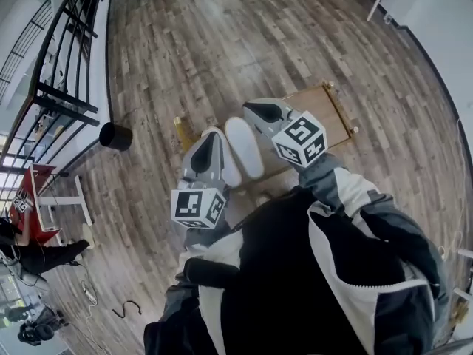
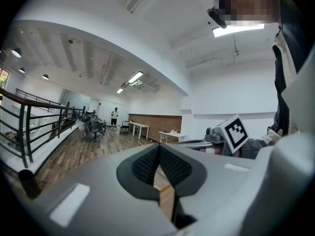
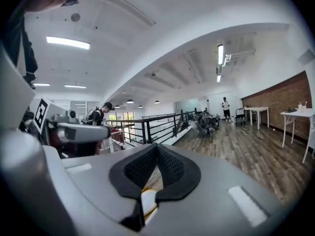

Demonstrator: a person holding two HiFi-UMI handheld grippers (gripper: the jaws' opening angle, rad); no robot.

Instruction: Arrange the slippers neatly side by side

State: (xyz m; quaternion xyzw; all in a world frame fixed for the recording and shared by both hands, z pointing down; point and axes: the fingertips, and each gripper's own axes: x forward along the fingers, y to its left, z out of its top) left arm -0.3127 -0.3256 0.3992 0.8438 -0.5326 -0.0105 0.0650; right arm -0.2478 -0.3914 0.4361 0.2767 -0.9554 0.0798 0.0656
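— Where are the slippers being kept?

— They are being carried by a low wooden board (image 1: 325,117) that is lying on the plank floor (image 1: 222,43). One slipper (image 1: 244,145), white, is being shown whole. The other slipper (image 1: 230,170) is lying just beside it, on its left, and is being partly covered by the left gripper (image 1: 211,143).

— How are the grippers being held?

— Both are being held above the board, apart from the slippers. The left gripper's (image 2: 159,161) jaws are being kept together, with nothing between them. The right gripper (image 1: 255,108) is being held over the board's middle, beyond the slipper that shows whole; in its own view the right gripper (image 3: 156,163) is likewise being kept closed and empty, with only a white patch being glimpsed through the slit below.

— What else is being shown?

— A black bin (image 1: 114,136) is standing on the floor well to the left, near a dark railing (image 1: 52,72).
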